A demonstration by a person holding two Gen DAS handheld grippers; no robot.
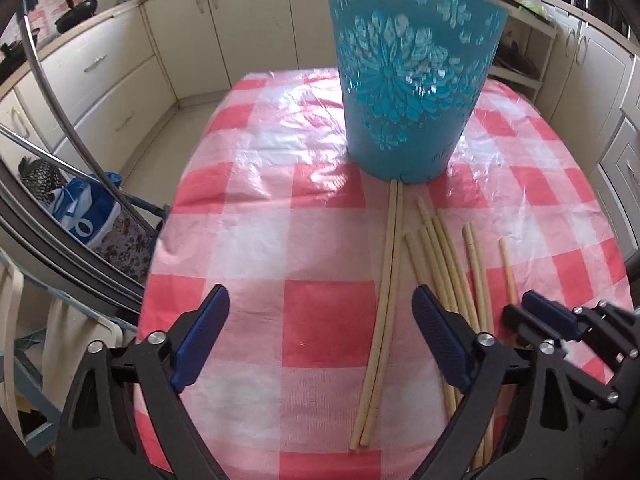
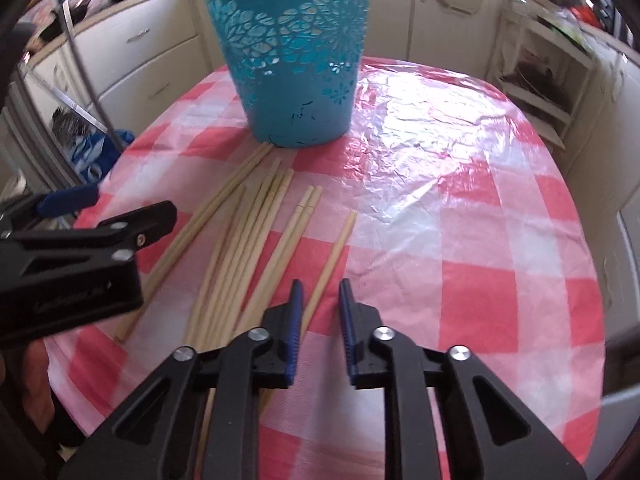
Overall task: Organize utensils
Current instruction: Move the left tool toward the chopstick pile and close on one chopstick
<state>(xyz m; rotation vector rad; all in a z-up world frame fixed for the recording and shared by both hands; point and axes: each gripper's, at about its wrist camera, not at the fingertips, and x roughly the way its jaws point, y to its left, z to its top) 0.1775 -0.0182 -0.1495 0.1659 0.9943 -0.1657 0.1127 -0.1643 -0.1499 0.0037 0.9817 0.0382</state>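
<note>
A teal cut-out flower bucket [image 1: 412,92] [image 2: 292,52] stands upright on the red-and-white checked tablecloth [image 1: 280,208] [image 2: 460,208]. Several pale wooden chopsticks [image 1: 440,256] [image 2: 248,240] lie loose in front of it. My left gripper [image 1: 320,296] [image 2: 132,204] is wide open above the cloth, and a pair of chopsticks [image 1: 384,300] lies between its fingers, closer to the right one. My right gripper [image 2: 320,292] [image 1: 520,312] has its jaws narrowly apart over the rightmost single chopstick [image 2: 340,240]. The pads do not press on it.
The table's rounded edge drops off on the left [image 1: 160,240] and the right [image 2: 592,280]. Cream kitchen cabinets [image 1: 100,80] surround it. A blue bag [image 1: 84,216] sits on the floor at the left, and an open shelf unit [image 2: 536,80] stands at the back right.
</note>
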